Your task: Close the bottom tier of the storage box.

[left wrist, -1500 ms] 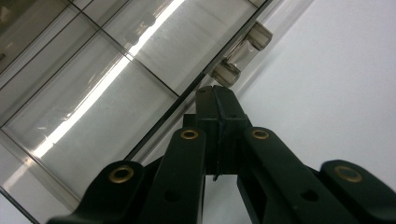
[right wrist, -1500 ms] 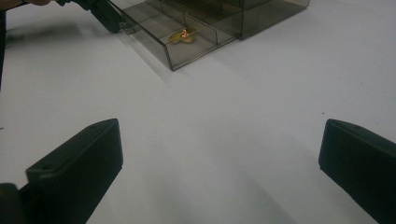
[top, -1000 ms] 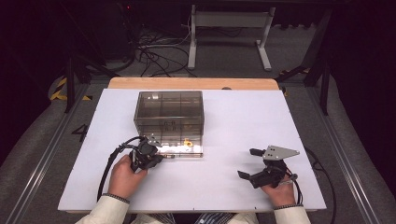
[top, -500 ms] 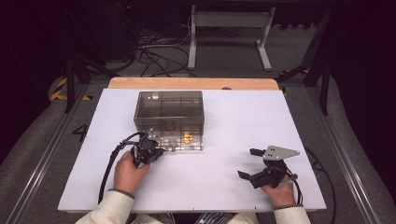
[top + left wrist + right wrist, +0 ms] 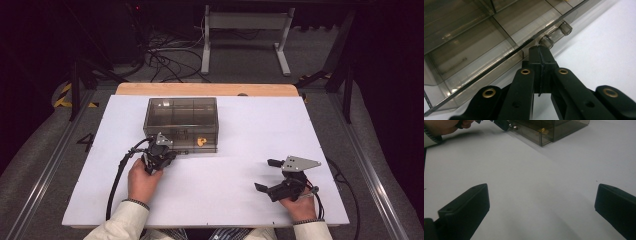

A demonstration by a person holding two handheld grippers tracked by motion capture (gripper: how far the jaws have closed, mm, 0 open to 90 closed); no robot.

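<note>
Left tool (image 5: pixel 541 53): jaws pressed together, tip at clear latch (image 5: pixel 555 35) on smoky box (image 5: pixel 181 122). Box unopened, judged early stage. Right tool (image 5: pixel 274 175): jaws spread, idle on table (image 5: pixel 230 195), box well ahead.

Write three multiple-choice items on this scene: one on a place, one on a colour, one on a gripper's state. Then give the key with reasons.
1. Where does the left gripper sit?
A. at the smoky clear box's near edge
B. at the table's far right corner
C. inside the box

2. What colour is the small piece inside the box?
A. blue
B. orange-yellow
C. green

3. How does the right gripper stand?
A. shut on the box
B. shut on nothing
C. open over bare table

Key: 1 A, the jaw tips meet the box's front latch; 2 B, it shows orange-yellow through the wall; 3 C, its jaws stand wide apart above the white tabletop.
</note>
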